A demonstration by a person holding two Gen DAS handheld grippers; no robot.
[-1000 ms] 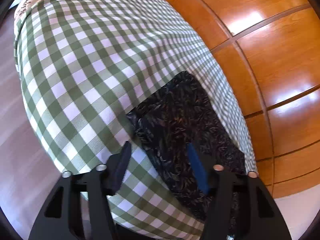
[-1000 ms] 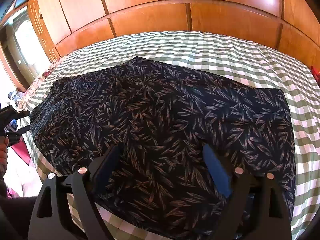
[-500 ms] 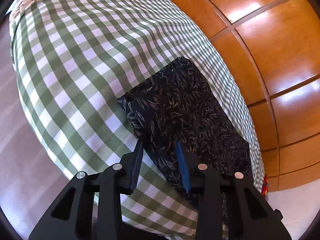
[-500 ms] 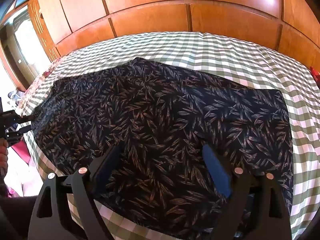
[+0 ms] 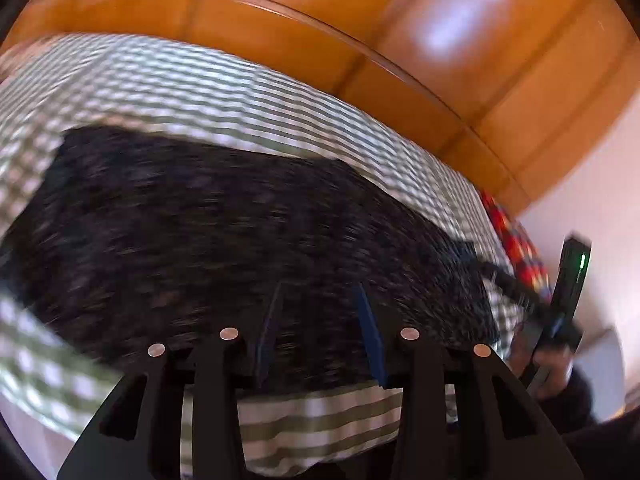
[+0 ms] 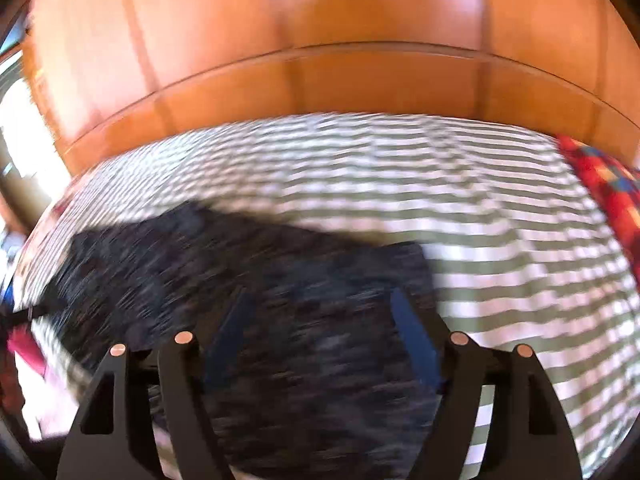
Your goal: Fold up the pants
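Note:
Both views are smeared by motion. Dark leaf-print pants [image 5: 220, 232] lie flat on the green-and-white checked bed [image 5: 248, 92]. My left gripper [image 5: 318, 320] hovers at their near edge, jaws open a moderate gap with the fabric beyond them and nothing held. In the right wrist view the pants [image 6: 248, 276] fill the lower left. My right gripper [image 6: 320, 328] is wide open above them, close to their right-hand edge. A hand holds that right gripper [image 5: 560, 312] at the far right of the left wrist view.
Glossy wooden panels [image 6: 320, 60] rise behind the bed. A red patterned cloth [image 6: 600, 184] lies on the bed's right side, also seen as the red cloth [image 5: 516, 244]. A white wall [image 5: 592, 184] stands at the right. The bed's near edge drops off below my grippers.
The left gripper has swung round to face across the bed, with the pants now spread wide before it. The right view has shifted right, putting the pants to the left. Both are blurred.

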